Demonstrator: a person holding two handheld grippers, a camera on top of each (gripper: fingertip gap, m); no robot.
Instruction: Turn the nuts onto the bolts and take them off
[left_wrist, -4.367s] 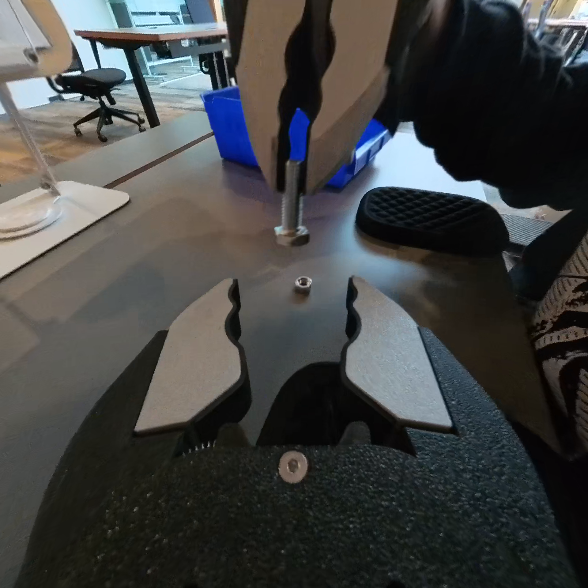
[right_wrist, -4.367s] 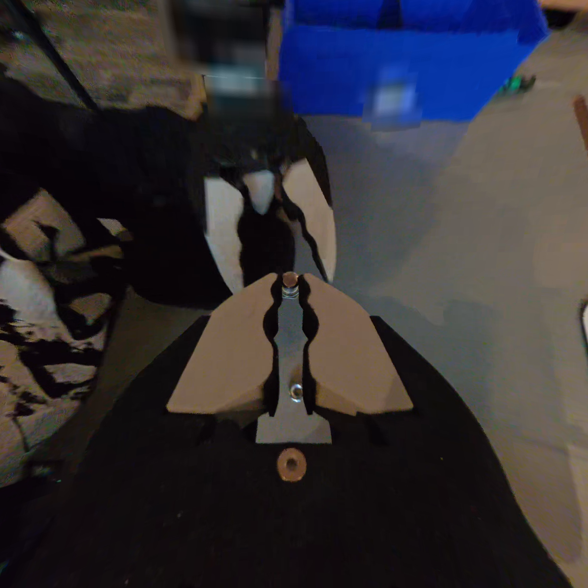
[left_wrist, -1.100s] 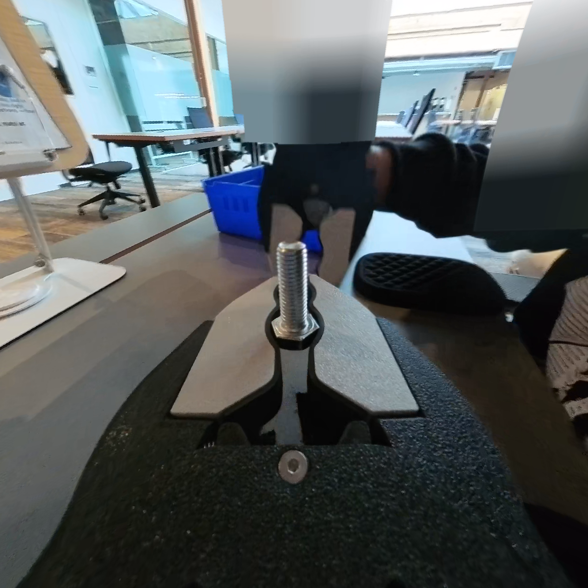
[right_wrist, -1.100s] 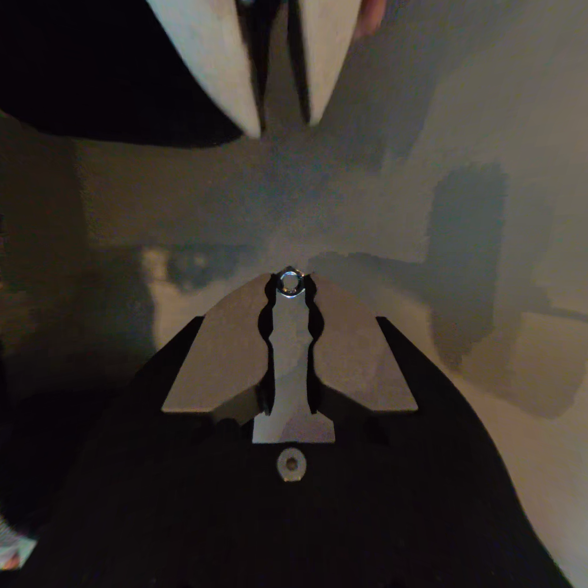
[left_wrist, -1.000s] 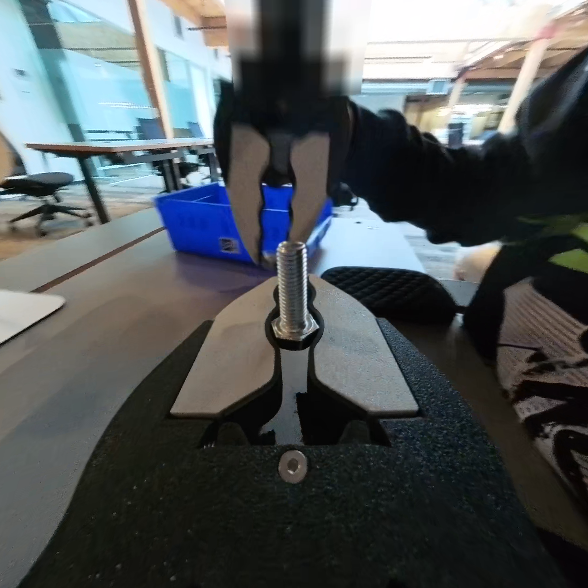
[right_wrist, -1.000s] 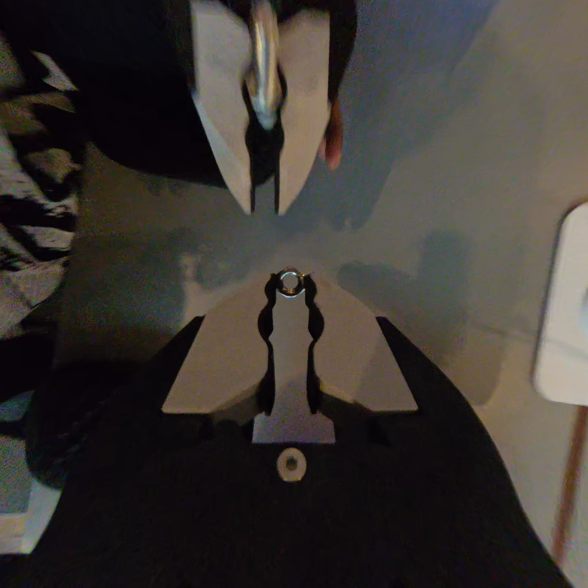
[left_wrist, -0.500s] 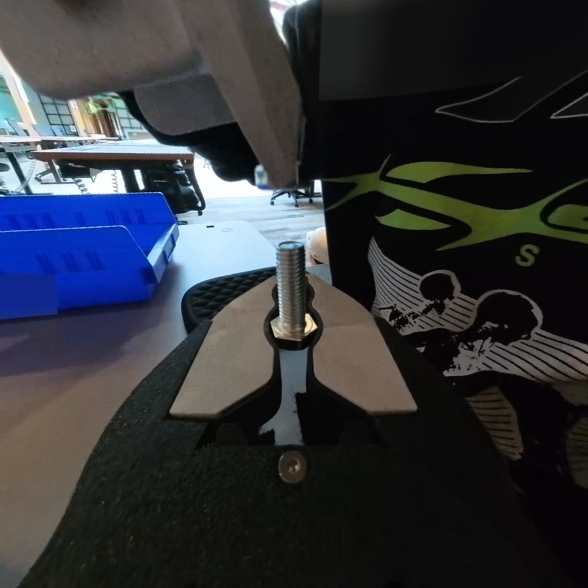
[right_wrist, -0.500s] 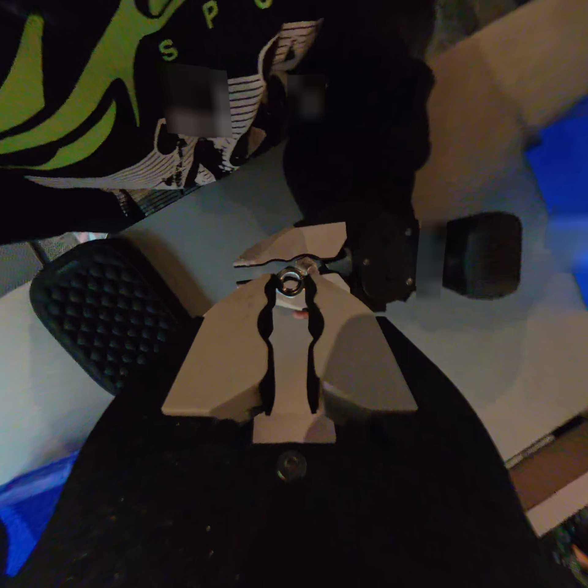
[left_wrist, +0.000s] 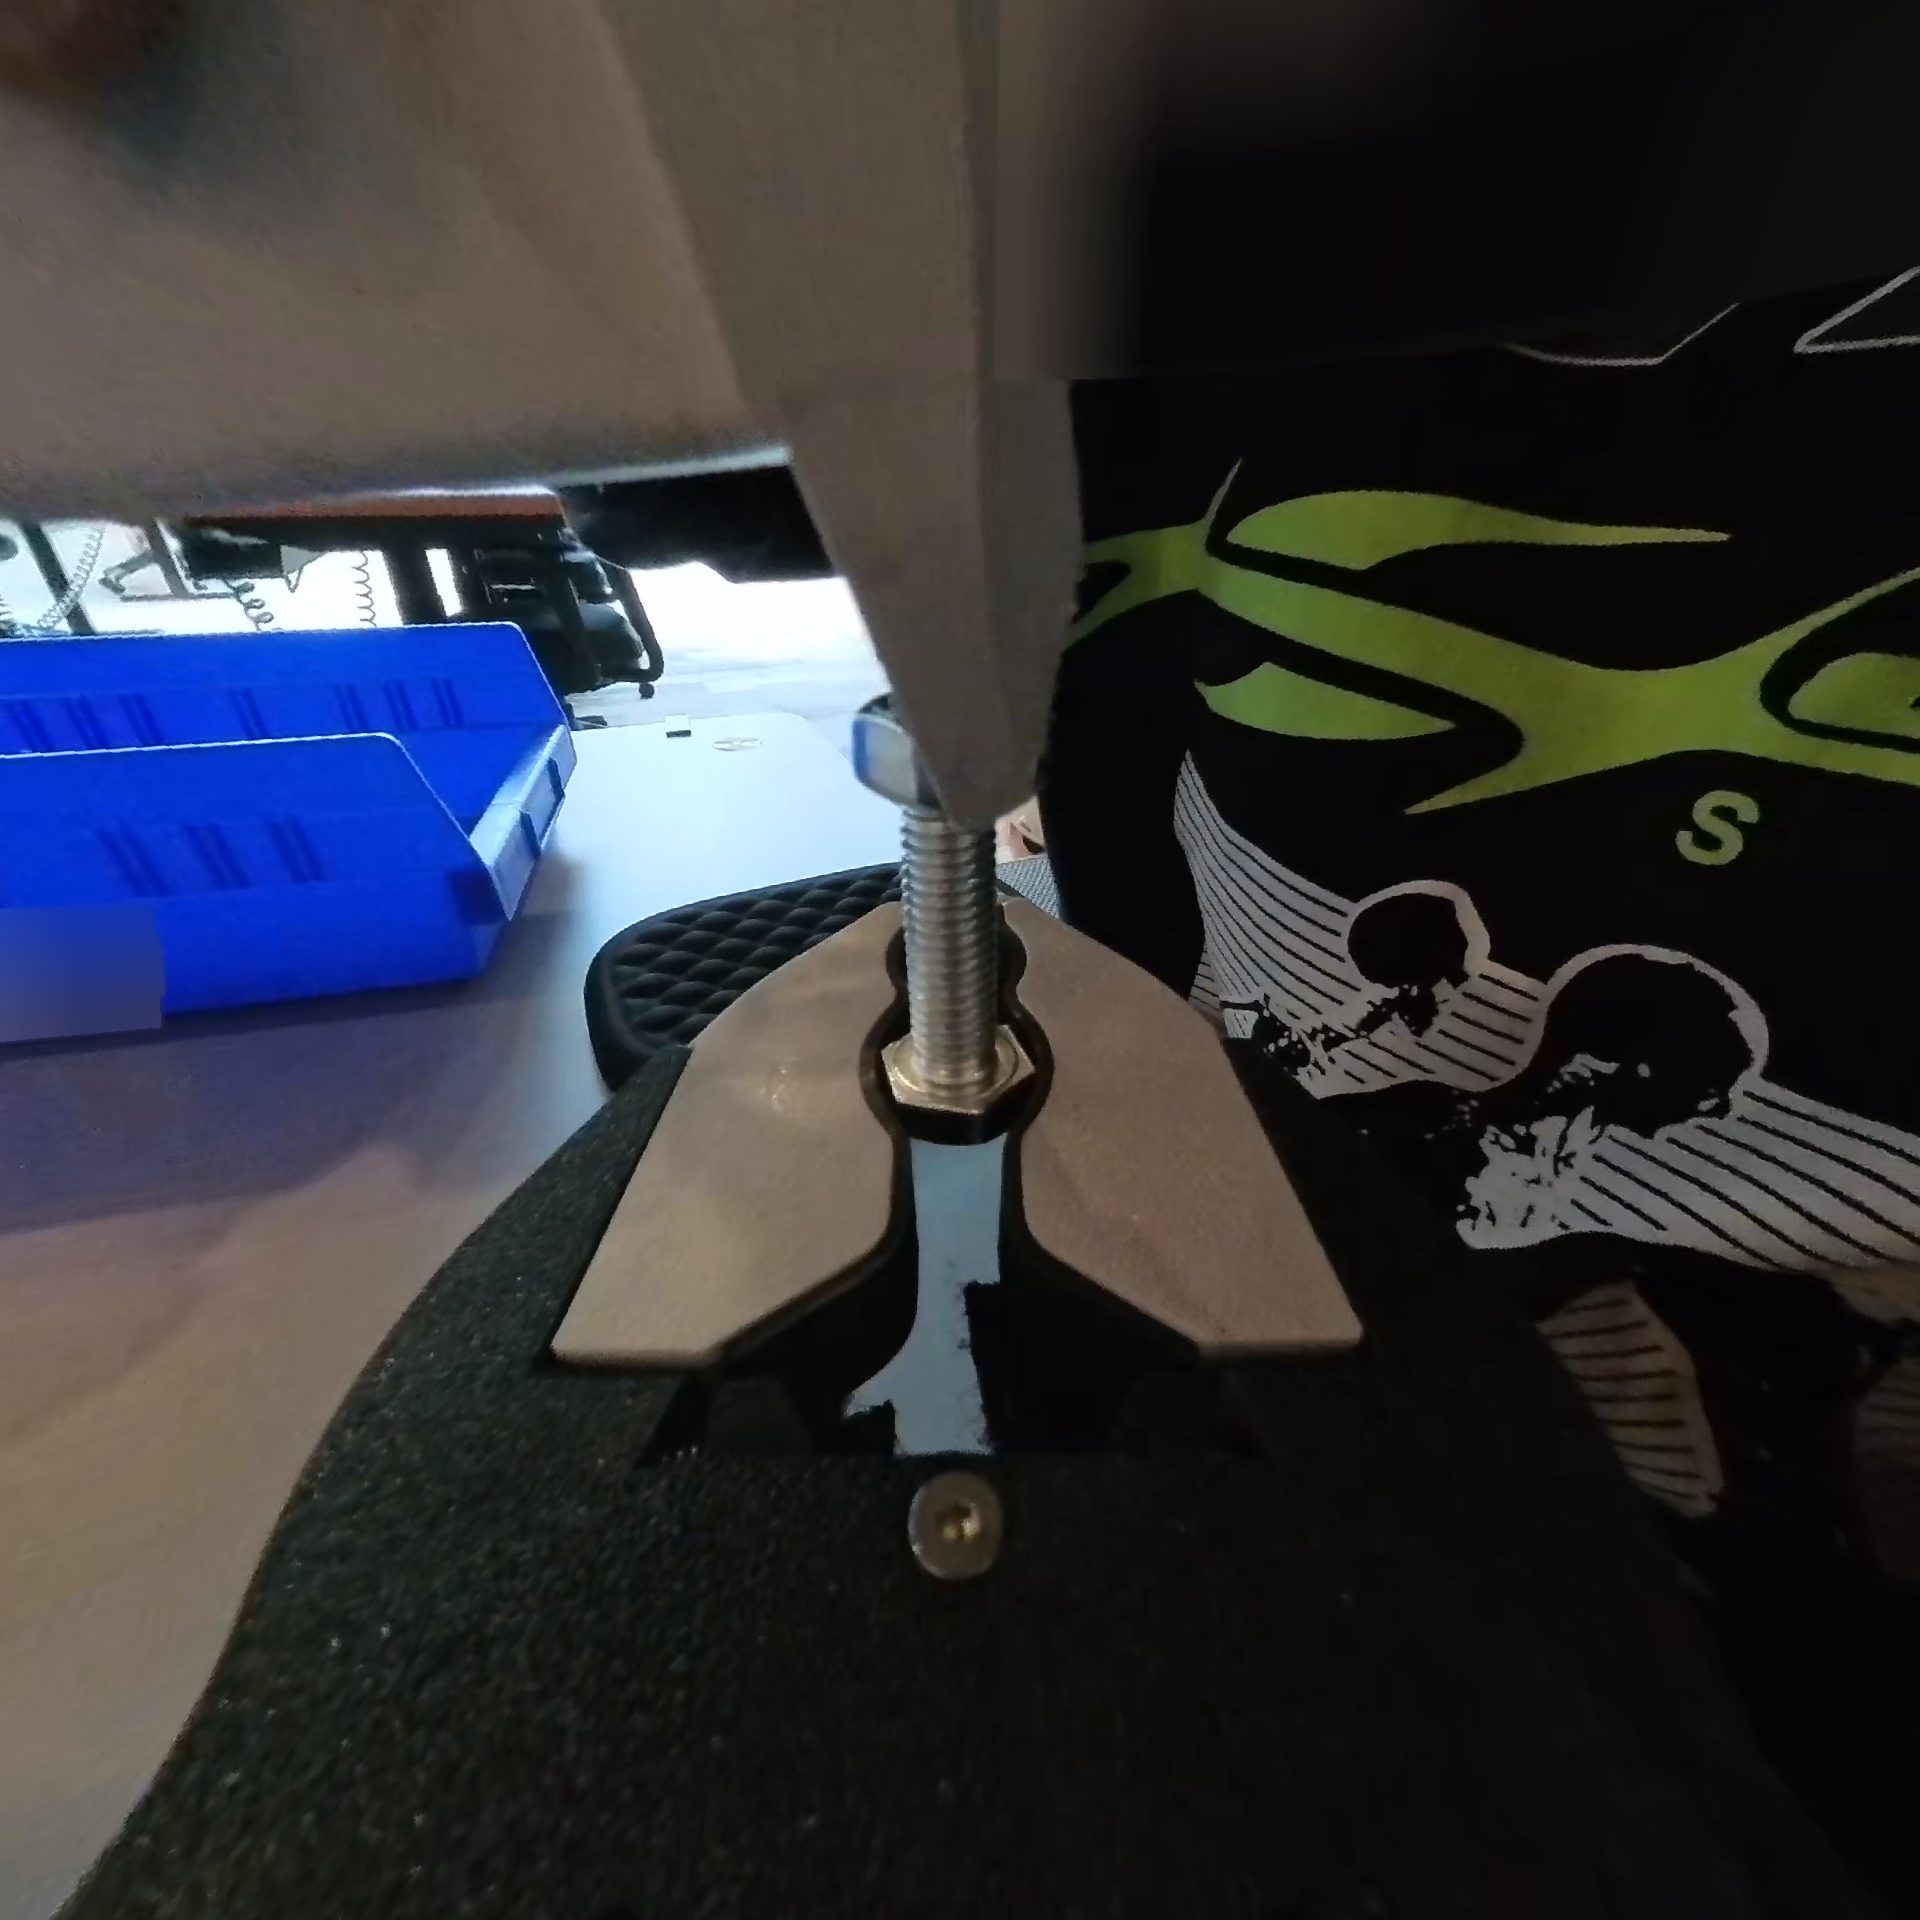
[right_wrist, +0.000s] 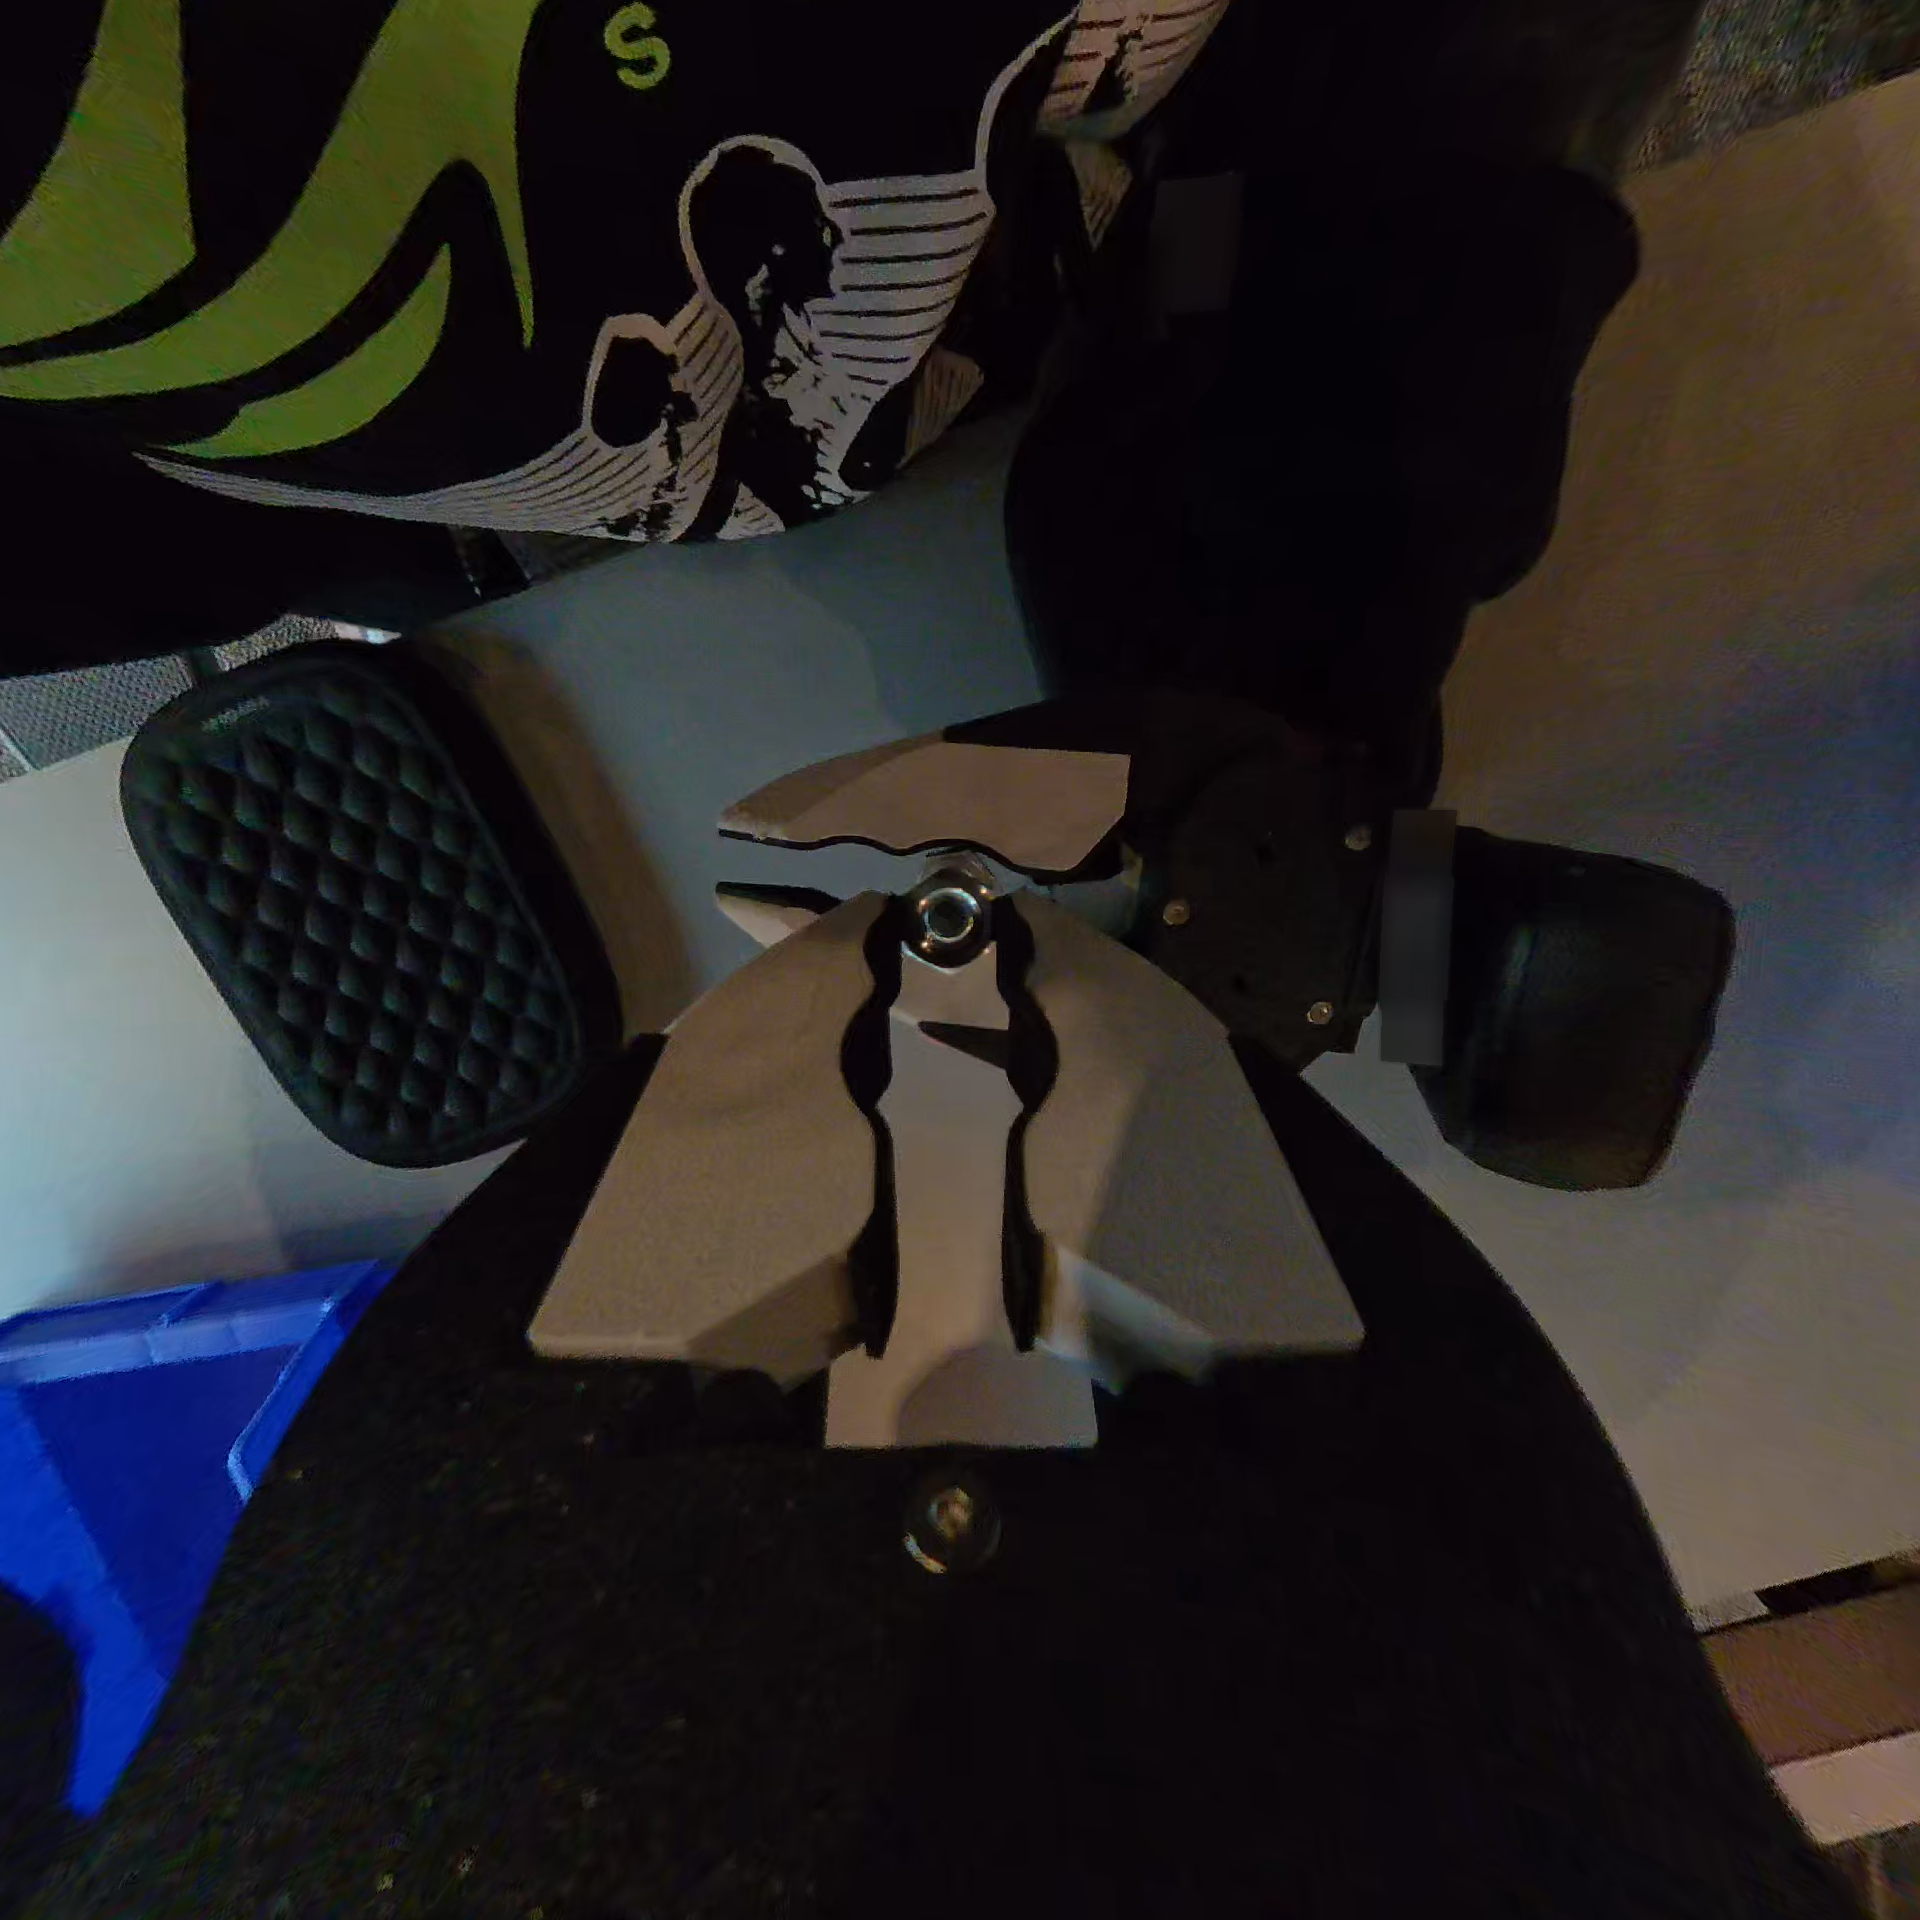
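On the far left we see a blue bin (left_wrist: 260, 821) sitting on the desk (left_wrist: 208, 1299), w/ a black quilted pad (left_wrist: 727, 956) next over, nearer the desk edge. Center of the left wrist view, our left tool (left_wrist: 956, 1060) is clamped on the hex head of a bolt (left_wrist: 943, 966), fingers nearly together, and the threaded shank stands straight up btwn them. At the shank's top sits the nut (left_wrist: 883, 758), held at the tips of our right tool (left_wrist: 966, 769), which comes down from above, its grey fingers filling the upper frame. To the right is a person's black shirt (left_wrist: 1507, 831) w/ green and white print, close behind the bolt. In the right wrist view, going left to right: the bin (right_wrist: 125, 1455) at lower left, the pad (right_wrist: 353, 914), then the right tool (right_wrist: 940, 920) closed to a narrow gap on the nut (right_wrist: 943, 923), seen end-on w/ its hole facing us. Right behind it lies the left tool (right_wrist: 862, 862), pointing left across the frame. The nut is on the bolt's tip; we can't tell how far it's threaded on.
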